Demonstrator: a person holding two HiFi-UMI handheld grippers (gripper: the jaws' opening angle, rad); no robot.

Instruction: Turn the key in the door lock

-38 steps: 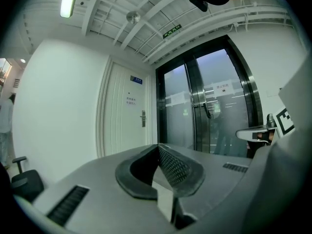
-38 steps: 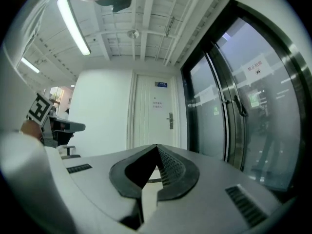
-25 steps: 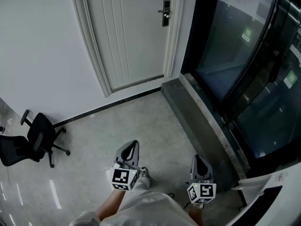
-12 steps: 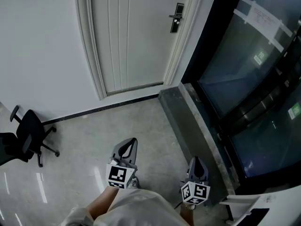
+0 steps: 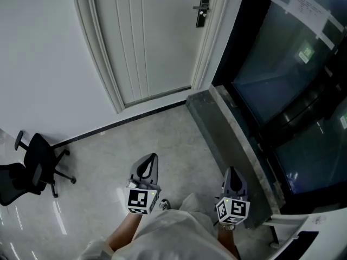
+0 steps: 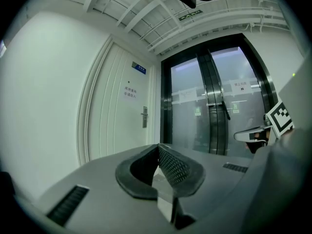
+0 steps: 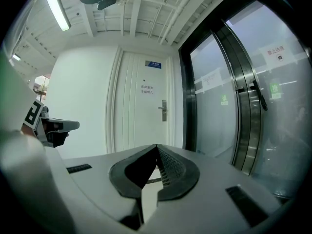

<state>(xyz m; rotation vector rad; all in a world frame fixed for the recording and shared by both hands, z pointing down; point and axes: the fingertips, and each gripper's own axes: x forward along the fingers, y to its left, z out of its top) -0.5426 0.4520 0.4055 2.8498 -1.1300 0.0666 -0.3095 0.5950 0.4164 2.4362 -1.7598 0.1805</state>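
Observation:
The white door [image 5: 152,42] stands ahead, several steps away, with its dark lock plate and handle [image 5: 202,8] on its right side. The lock also shows small in the left gripper view [image 6: 144,117] and the right gripper view [image 7: 164,110]. A key is too small to make out. My left gripper [image 5: 150,163] and right gripper [image 5: 232,175] are held side by side over the floor, pointing at the door. Both are shut with nothing between the pads [image 6: 170,162] [image 7: 168,167].
A black office chair [image 5: 32,167] stands at the left by the white wall. Tall dark glass doors [image 5: 287,64] fill the right, with a grey stone sill [image 5: 227,134] along their foot. A sign [image 7: 152,64] hangs above the door.
The person has walked towards the door, carrying both grippers forward. The sill is closer on the right. Both grippers stay shut.

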